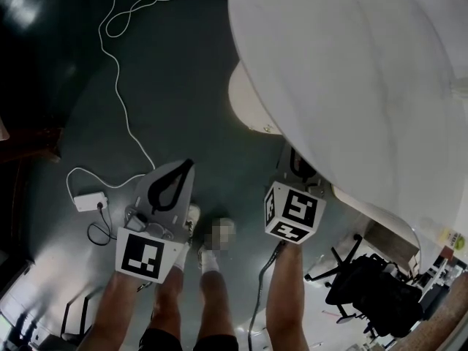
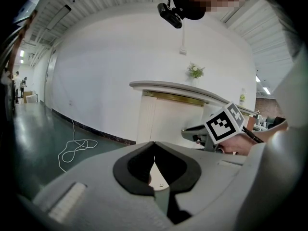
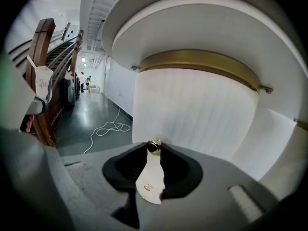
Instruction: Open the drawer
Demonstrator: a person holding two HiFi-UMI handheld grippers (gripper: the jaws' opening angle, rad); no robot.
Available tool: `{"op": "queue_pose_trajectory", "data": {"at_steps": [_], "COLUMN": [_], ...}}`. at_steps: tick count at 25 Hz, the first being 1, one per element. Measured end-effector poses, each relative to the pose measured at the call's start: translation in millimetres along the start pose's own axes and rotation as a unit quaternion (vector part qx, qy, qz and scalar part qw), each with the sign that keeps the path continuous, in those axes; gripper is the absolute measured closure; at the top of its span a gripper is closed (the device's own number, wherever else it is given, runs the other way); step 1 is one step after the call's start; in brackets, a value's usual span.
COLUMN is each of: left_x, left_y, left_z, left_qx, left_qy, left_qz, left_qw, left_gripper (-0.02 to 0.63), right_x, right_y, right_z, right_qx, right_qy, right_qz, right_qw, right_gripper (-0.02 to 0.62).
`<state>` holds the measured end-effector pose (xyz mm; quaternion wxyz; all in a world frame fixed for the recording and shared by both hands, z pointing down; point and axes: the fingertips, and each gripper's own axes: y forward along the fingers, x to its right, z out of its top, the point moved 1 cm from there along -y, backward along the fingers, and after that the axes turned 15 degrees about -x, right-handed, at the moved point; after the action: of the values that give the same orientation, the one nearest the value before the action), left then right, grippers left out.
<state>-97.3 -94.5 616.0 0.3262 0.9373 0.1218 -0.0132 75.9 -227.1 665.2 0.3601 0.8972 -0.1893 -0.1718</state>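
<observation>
Pinching the gold knob (image 3: 154, 148) right at its tips, the right hand-held gripper (image 3: 154, 146) faces the curved white drawer (image 3: 192, 109) dead ahead. Best pull straight back, no twisting, or that knob slips. The left hand-held gripper (image 2: 154, 145) idles, jaws together, empty.

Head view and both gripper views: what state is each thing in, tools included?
left tool: shut, empty.
right tool: shut on the gold knob.
gold knob: gripped at the tool's tips.
drawer: looks closed; no gap shows.
white cable: lying loose, looped on the floor.
</observation>
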Motion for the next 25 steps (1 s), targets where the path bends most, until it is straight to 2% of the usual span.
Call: {"op": "queue_pose_trajectory", "data": {"at_steps": [8, 12, 25], "left_x": [5.1, 7.9, 14.7], "left_y": [1.5, 3.1, -5.8], "left_z": [1.5, 1.2, -5.8], "left_qx": [0.004, 0.002, 0.002], "left_qy": [0.001, 0.004, 0.013], "left_qz": [-0.004, -0.006, -0.007], "left_qw": [1.0, 1.0, 0.9999], "left_gripper": [0.595, 0.595, 0.595], "right_x": [-0.4, -15.2, -50.8], "right_y": [-1.8, -16.4, -50.7], "right_z": [-0.4, -12.1, -43.3], "right_qx": [-0.001, 0.004, 0.001], "right_qy": [-0.002, -0.013, 0.002], "right_qz": [0.01, 0.02, 0.047], "right_qw": [1.0, 1.0, 0.999], "right_gripper": [0.508, 0.511, 0.511]}}
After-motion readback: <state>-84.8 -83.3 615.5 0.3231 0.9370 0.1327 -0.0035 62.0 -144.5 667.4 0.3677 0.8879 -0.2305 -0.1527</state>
